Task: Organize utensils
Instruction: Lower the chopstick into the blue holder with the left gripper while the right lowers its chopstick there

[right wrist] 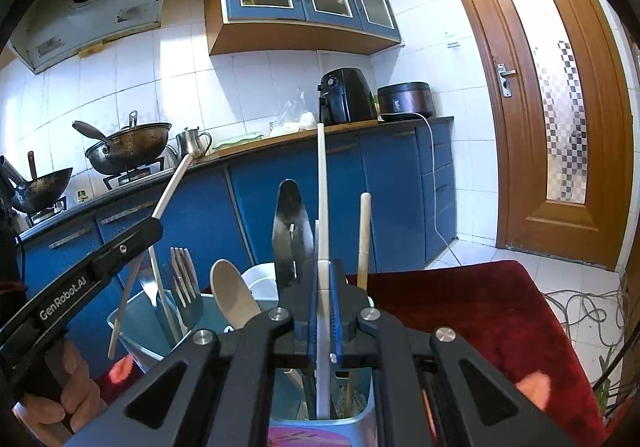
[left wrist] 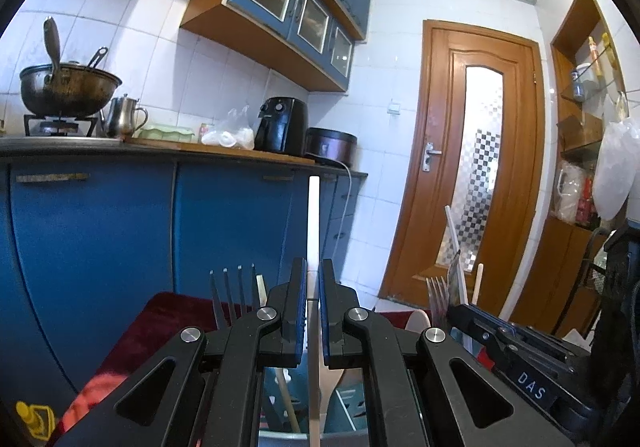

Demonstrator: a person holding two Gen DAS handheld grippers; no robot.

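Observation:
My left gripper (left wrist: pixel 313 287) is shut on a white chopstick (left wrist: pixel 313 215) that stands upright over a blue utensil holder (left wrist: pixel 348 403). It also shows in the right wrist view (right wrist: pixel 150 233), gripping that chopstick (right wrist: pixel 172 183). My right gripper (right wrist: pixel 323 279) is shut on a second white chopstick (right wrist: pixel 321 175), its lower end inside the blue utensil holder (right wrist: pixel 136 323). The holder contains forks (right wrist: pixel 182 271), a wooden spoon (right wrist: pixel 230 287), a metal spatula (right wrist: pixel 290 219) and a wooden stick (right wrist: pixel 364 231). The right gripper body (left wrist: pixel 520 351) appears at the right of the left wrist view.
The holder stands on a dark red cloth (right wrist: pixel 472 311). Behind are blue cabinets (right wrist: pixel 280 199), a counter with woks (right wrist: pixel 128 147), a metal jug (right wrist: pixel 194 143), an air fryer (right wrist: pixel 346 95) and a rice cooker (right wrist: pixel 406 99). A wooden door (right wrist: pixel 556 87) is at right, cables (right wrist: pixel 588 311) on the floor.

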